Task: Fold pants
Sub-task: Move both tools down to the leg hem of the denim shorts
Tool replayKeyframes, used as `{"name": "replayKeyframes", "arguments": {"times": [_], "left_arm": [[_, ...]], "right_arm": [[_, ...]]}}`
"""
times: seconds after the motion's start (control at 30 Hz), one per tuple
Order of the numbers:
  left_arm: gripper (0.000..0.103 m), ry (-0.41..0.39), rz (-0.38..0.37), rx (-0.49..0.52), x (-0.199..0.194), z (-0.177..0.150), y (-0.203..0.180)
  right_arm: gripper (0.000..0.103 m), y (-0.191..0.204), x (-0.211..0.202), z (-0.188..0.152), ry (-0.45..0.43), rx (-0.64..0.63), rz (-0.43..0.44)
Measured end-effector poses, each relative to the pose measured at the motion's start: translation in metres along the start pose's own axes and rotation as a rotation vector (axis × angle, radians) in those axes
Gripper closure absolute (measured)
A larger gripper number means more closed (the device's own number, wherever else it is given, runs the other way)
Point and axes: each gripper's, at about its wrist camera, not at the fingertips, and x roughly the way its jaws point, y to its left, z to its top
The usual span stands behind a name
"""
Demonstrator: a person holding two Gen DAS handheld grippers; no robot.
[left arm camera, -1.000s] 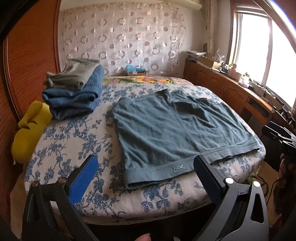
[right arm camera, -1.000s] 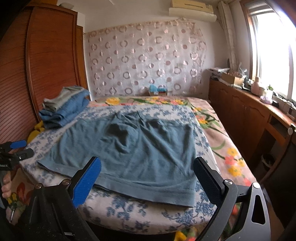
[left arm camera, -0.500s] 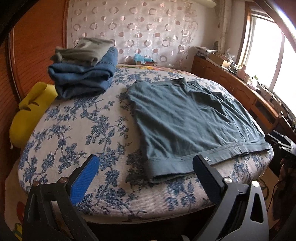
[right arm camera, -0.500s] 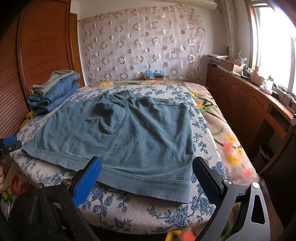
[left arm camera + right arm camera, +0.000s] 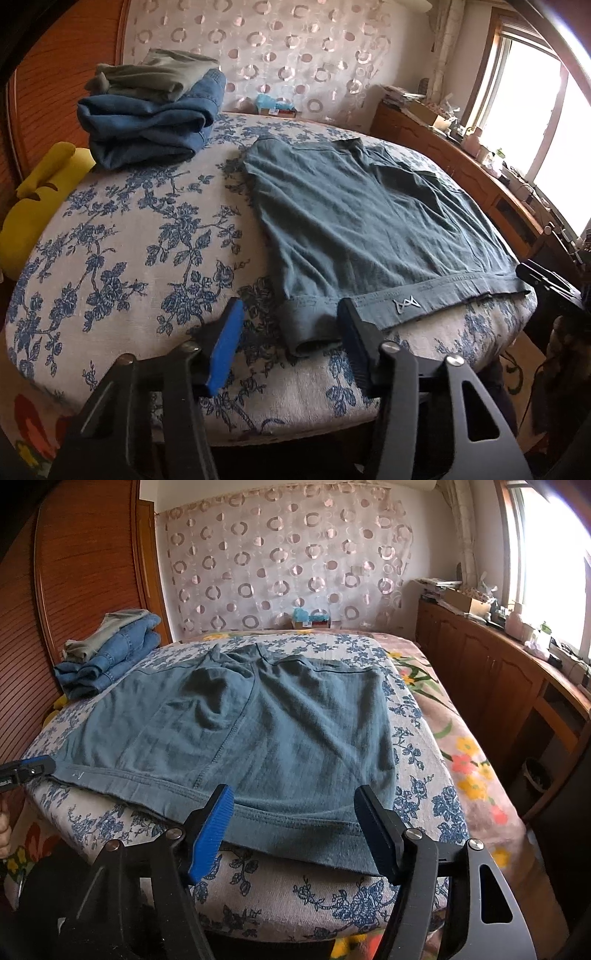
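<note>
A pair of teal-blue short pants (image 5: 362, 221) lies spread flat on the flower-print bed (image 5: 129, 251), its hem along the near edge. My left gripper (image 5: 290, 308) hovers at the hem's left corner. Its jaws are closing, with the corner between them and the pads clear of the cloth. In the right wrist view the pants (image 5: 266, 731) fill the middle, and my right gripper (image 5: 293, 794) stands over the hem near its right end. Those jaws are closing too, the hem between them and untouched. Each gripper shows at the edge of the other's view: the right gripper (image 5: 543, 280) and the left gripper (image 5: 26, 770).
Folded jeans under a grey-green garment (image 5: 147, 118) are stacked at the bed's far left, beside a yellow cushion (image 5: 40, 192). A wooden wardrobe (image 5: 85, 572) stands on the left. A low wooden cabinet (image 5: 498, 686) runs under the window on the right.
Both grippers have sunk and come closer to the hem at the bed's near edge, and the jaws of both have narrowed. The pants have not moved.
</note>
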Motion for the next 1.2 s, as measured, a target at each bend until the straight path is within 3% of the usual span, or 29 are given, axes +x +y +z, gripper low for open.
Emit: {"name": "replayKeyframes", "arguments": {"times": [0.17,0.47,0.77,1.2], "left_arm": [[0.071,-0.005,0.024,0.004,0.002,0.001,-0.002],[0.093,-0.001,0.009,0.059,-0.001,0.008,-0.011],[0.095,-0.055,-0.046,0.123,-0.013,0.04,-0.039],[0.095,-0.085,-0.157,0.284,0.0,0.084,-0.127]], "right_arm": [[0.033,-0.008,0.005,0.004,-0.013,0.017,0.025],[0.033,-0.009,0.012,0.003,-0.027,0.03,0.056],[0.033,-0.014,0.014,0.007,-0.033,0.055,0.081],[0.037,-0.022,0.003,0.003,-0.055,0.082,0.053]]}}
